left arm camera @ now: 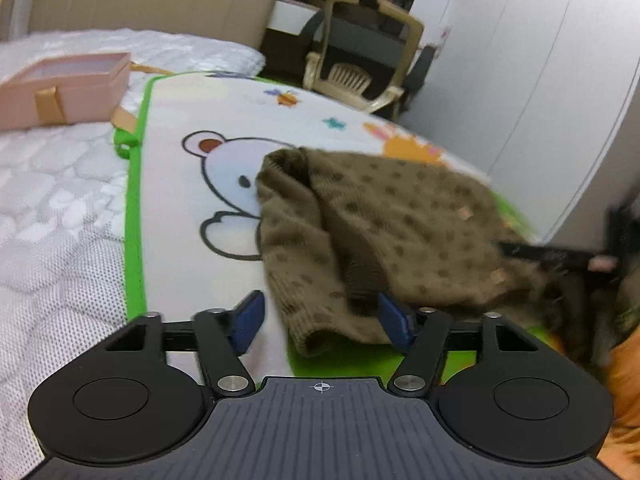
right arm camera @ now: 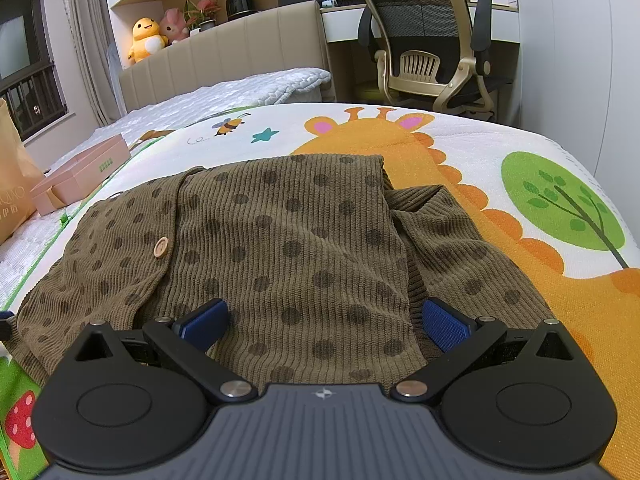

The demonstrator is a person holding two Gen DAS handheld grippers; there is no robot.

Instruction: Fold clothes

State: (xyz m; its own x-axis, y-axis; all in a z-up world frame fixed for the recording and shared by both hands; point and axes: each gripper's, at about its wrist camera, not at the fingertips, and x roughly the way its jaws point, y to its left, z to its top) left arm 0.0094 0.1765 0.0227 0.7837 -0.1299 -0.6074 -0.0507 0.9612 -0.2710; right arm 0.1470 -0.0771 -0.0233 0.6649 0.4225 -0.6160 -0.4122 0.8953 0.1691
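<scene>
A brown knitted cardigan point(right arm camera: 280, 240) with dark dots and a wooden button point(right arm camera: 161, 247) lies partly folded on a cartoon-print mat point(right arm camera: 560, 208) on the bed. One sleeve is laid across its front. My right gripper point(right arm camera: 324, 324) is open, its blue pads on either side of the near hem of the folded part. In the left wrist view the cardigan point(left arm camera: 380, 232) lies bunched, and my left gripper point(left arm camera: 320, 320) is open with a cardigan edge between the pads. The right pad point(left arm camera: 394, 322) touches the knit.
A pink box point(left arm camera: 64, 88) sits on the white quilted mattress point(left arm camera: 52, 208) left of the mat; it also shows in the right wrist view point(right arm camera: 80, 176). A paper bag point(right arm camera: 12, 184) stands at far left. An office chair point(right arm camera: 432, 40) and desk stand beyond the bed's far edge.
</scene>
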